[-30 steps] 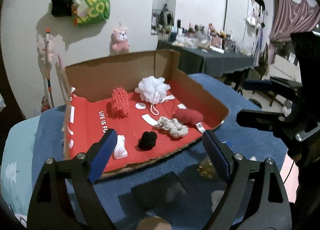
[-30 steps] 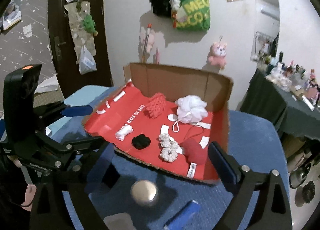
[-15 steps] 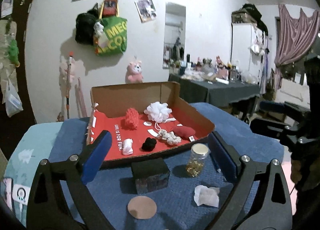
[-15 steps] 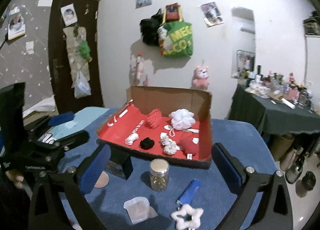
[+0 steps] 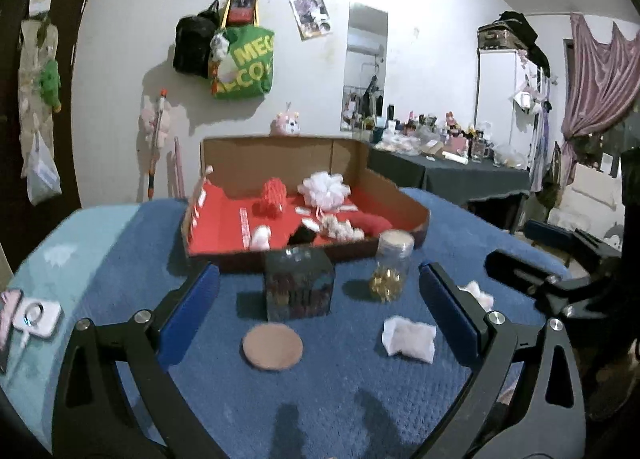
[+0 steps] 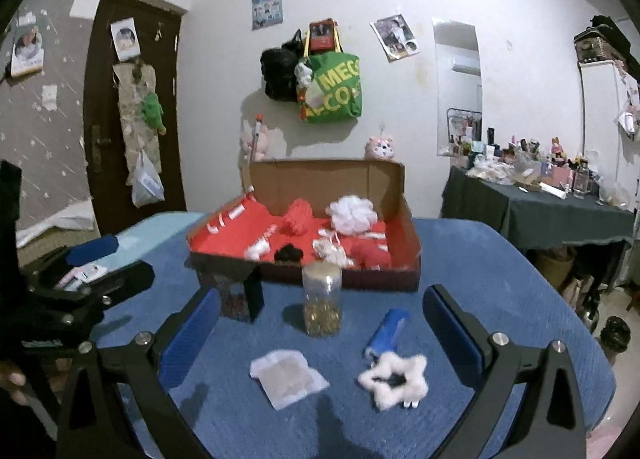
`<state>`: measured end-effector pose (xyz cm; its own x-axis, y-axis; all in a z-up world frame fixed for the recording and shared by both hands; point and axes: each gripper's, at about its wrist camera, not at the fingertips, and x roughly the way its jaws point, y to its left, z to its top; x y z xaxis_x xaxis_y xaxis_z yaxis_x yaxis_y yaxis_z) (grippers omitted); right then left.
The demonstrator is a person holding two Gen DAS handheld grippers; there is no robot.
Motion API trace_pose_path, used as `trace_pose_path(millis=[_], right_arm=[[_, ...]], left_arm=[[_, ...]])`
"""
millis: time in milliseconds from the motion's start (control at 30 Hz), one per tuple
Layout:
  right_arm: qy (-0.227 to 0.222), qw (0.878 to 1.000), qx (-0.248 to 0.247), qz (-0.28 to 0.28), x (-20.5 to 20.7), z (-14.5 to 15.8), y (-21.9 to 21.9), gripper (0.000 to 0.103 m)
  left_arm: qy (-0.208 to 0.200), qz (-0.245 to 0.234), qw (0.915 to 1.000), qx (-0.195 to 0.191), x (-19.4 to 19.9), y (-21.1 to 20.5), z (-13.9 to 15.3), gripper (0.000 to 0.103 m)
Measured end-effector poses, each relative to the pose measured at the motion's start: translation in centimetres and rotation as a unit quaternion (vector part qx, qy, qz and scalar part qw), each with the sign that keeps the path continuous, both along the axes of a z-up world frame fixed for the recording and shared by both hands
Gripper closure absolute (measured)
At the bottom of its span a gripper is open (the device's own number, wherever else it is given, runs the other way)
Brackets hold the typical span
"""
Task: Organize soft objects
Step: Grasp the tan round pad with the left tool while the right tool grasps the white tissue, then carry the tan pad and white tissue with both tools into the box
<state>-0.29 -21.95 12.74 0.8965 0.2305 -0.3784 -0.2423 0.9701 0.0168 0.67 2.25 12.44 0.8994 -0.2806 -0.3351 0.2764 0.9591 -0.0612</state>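
left gripper [image 5: 316,299] jaws apart, empty, over the blue cover. far off, the box [image 6: 408,259] holds sorted soft things. right gripper [image 6: 320,319] also apart, nearest the pouch [image 6: 286,377] and fluffy star [image 6: 394,381], likely next.

Lived-in bedroom: blue bedspread [image 6: 460,259], cluttered dresser [image 6: 536,195], wall plush [image 6: 379,147]

Glass jar [image 6: 321,301] of gold bits, dark cube [image 5: 299,284], round coaster [image 5: 272,346], blue tube [image 6: 387,330], green bag [image 6: 333,88] on wall

Wide-spread left gripper [image 5: 318,305] above blue cloth [image 5: 340,379]; cardboard box [image 5: 280,157] beyond
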Motion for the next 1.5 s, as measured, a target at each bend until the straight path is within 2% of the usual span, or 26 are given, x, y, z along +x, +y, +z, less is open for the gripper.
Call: trace_pose_path(millis=[300, 567, 833, 867, 900, 933, 967, 1000, 1033, 1100, 1133, 1167, 1300, 1500], right_arm=[[0.059, 0.998, -0.003, 0.009, 1.5, -4.7, 0.8, 0.000], [0.091, 0.996, 0.000, 0.018, 2.9, -6.4, 0.9, 0.000], [0.129, 0.991, -0.004, 0.045, 5.0, -8.4, 1.8, 0.002], [0.134, 0.990, -0.005, 0.050, 5.3, -8.6, 2.0, 0.005], [0.137, 0.989, -0.008, 0.053, 5.5, -8.8, 2.2, 0.007], [0.140, 0.989, -0.014, 0.054, 5.8, -9.0, 2.4, 0.012], [0.143, 0.988, -0.020, 0.055, 6.0, -9.2, 2.7, 0.021], [0.149, 0.987, -0.023, 0.063, 6.1, -9.5, 3.0, 0.030], [0.152, 0.986, -0.023, 0.069, 6.2, -9.7, 3.1, 0.034], [0.144, 0.986, -0.031, 0.078, 5.9, -9.8, 3.5, 0.049], [0.141, 0.986, -0.031, 0.085, 5.6, -9.8, 3.6, 0.077], [0.139, 0.986, -0.029, 0.090, 5.5, -9.7, 3.6, 0.090], [0.136, 0.986, -0.006, 0.100, 5.2, -9.3, 3.0, 0.091], [0.125, 0.986, 0.001, 0.107, 4.7, -8.5, 2.9, 0.091]], left_arm=[[0.066, 0.017, 0.9977, -0.002, 1.2, 0.5, -4.1, 0.001], [0.111, 0.039, 0.9930, 0.008, 3.1, 1.4, -6.5, 0.001], [0.160, 0.032, 0.9863, 0.024, 5.7, 1.7, -8.3, 0.002], [0.164, 0.033, 0.9855, 0.027, 6.0, 1.7, -8.5, 0.002], [0.169, 0.035, 0.9845, 0.031, 6.4, 1.6, -8.8, 0.007], [0.172, 0.034, 0.9841, 0.032, 6.7, 1.6, -8.9, 0.018], [0.176, 0.032, 0.9835, 0.030, 6.9, 1.6, -9.0, 0.026], [0.183, 0.027, 0.9824, 0.027, 7.1, 1.6, -9.2, 0.041], [0.189, 0.020, 0.9814, 0.023, 7.4, 1.6, -9.3, 0.050], [0.204, 0.000, 0.9788, 0.016, 7.7, 1.4, -9.7, 0.055], [0.209, -0.007, 0.9778, 0.017, 7.7, 1.2, -9.9, 0.057], [0.205, -0.006, 0.9785, 0.023, 7.6, 1.0, -10.0, 0.057], [0.185, -0.037, 0.9821, 0.007, 6.4, 0.5, -9.3, 0.058], [0.165, -0.065, 0.9839, 0.022, 5.1, -1.2, -8.5, 0.058]])
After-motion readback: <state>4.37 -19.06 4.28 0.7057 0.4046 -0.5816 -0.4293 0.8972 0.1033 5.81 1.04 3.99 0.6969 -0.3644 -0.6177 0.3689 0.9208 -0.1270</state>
